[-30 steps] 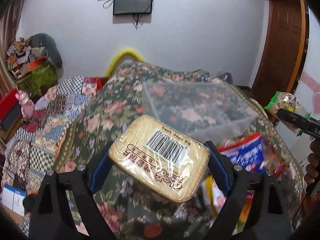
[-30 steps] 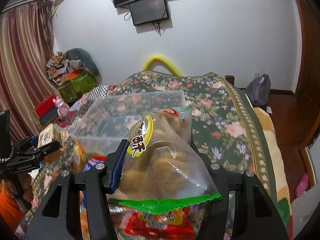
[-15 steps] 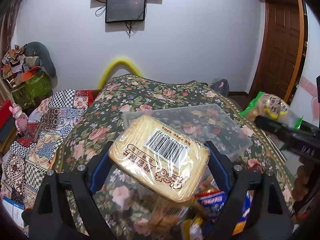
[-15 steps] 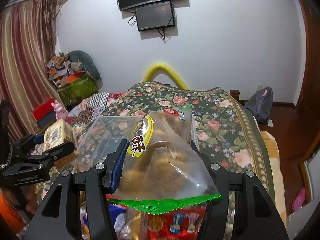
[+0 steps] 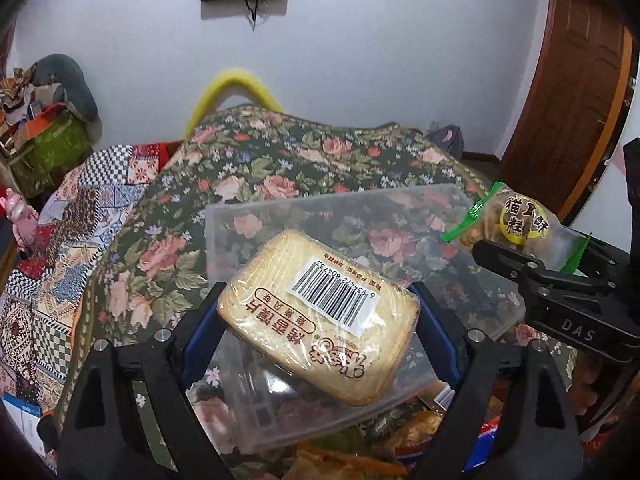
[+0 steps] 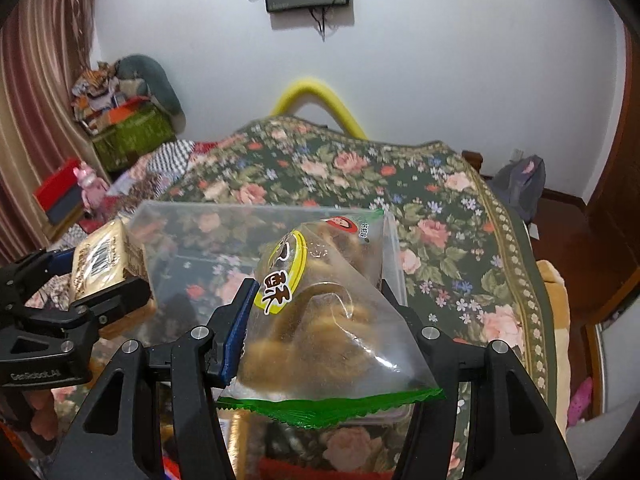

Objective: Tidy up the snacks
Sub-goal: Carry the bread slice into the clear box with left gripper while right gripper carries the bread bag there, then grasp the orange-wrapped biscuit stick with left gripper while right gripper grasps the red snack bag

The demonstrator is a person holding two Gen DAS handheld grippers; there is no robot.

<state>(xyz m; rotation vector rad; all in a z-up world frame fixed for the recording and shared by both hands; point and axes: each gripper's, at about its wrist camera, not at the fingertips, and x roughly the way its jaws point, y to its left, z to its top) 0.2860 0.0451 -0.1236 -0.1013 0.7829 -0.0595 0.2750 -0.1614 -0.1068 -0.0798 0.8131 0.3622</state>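
My left gripper (image 5: 320,312) is shut on a wrapped pack of toasted bread slices (image 5: 320,316) with a barcode label, held above the near part of a clear plastic bin (image 5: 360,216) on the floral bed cover. My right gripper (image 6: 316,304) is shut on a clear bag of brown pastries (image 6: 320,320) with a green edge and yellow label, held over the same bin (image 6: 192,240). Each gripper shows in the other's view: the right gripper (image 5: 516,256) with its bag (image 5: 516,224), the left gripper (image 6: 100,276) with the bread pack (image 6: 104,260).
More snack packets (image 5: 352,456) lie in a heap under the grippers at the near edge. The floral bed cover (image 6: 400,168) stretches behind the bin. A patchwork quilt (image 5: 80,216) lies to the left. A dark bag (image 6: 520,180) and a wooden door (image 5: 576,80) are at the right.
Both grippers have moved forward with their snacks and now hang over the clear bin, closer to each other. The bin looks nearer and larger.
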